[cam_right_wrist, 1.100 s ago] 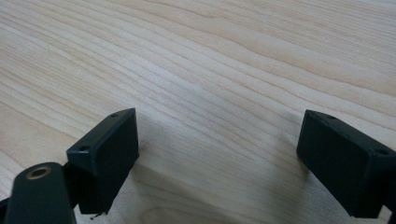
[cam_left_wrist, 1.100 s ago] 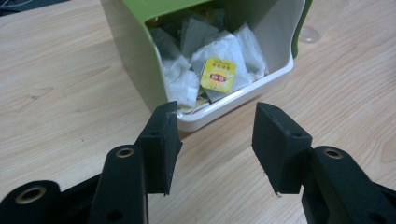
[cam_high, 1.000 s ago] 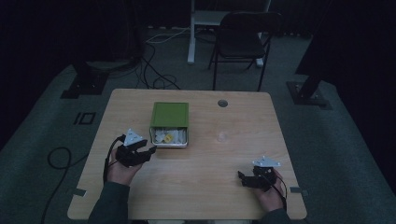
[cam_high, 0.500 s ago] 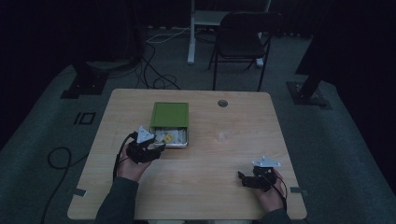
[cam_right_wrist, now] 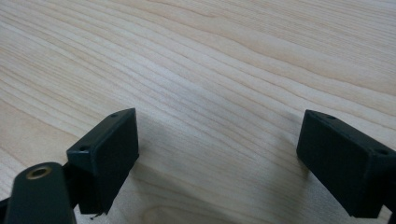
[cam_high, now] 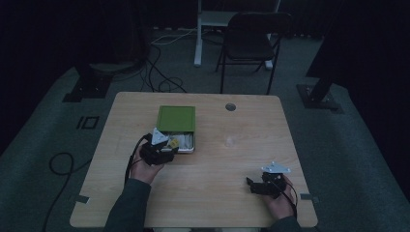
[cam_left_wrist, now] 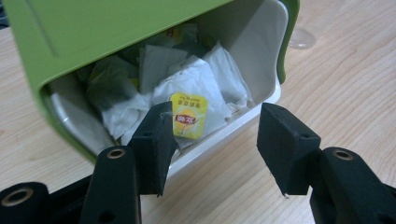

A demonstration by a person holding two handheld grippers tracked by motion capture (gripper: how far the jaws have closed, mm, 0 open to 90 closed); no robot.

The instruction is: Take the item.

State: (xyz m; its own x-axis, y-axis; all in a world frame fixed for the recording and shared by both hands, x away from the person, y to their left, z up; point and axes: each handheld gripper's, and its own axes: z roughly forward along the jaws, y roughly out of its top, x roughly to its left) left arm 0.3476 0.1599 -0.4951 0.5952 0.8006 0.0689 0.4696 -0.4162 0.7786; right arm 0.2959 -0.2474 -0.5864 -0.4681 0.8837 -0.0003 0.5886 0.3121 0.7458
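Dim floor, cables and a dark chair lie beyond the pale wooden table, which carries very little. What the work turns on is the green box near the table's far left — a drawer-like case whose white inner tray is slid out toward the person, heaped with paper tea bags. One tea bag lies on top at the tray's front, its yellow tag facing up.

Just at that front edge is the left gripper. In the left gripper view its fingers stand apart, having just been opening wider, and nothing is pressed between them; one finger reaches over the tray's rim beside the yellow tag, whose string seems to brush its tip, while the other is outside the tray over bare wood. By my reading this is the approach to picking a tea bag out of the box, with no grasp made yet.

To go on, the left gripper would probably have to shift so that both fingers straddle the tag or the bag's upper fold, dip slightly into the tray, and close gently — the paper is thin and other bags could lift with it.

Well apart, near the table's right front, the right gripper rests low over bare wood, its fingers spread wide and empty.
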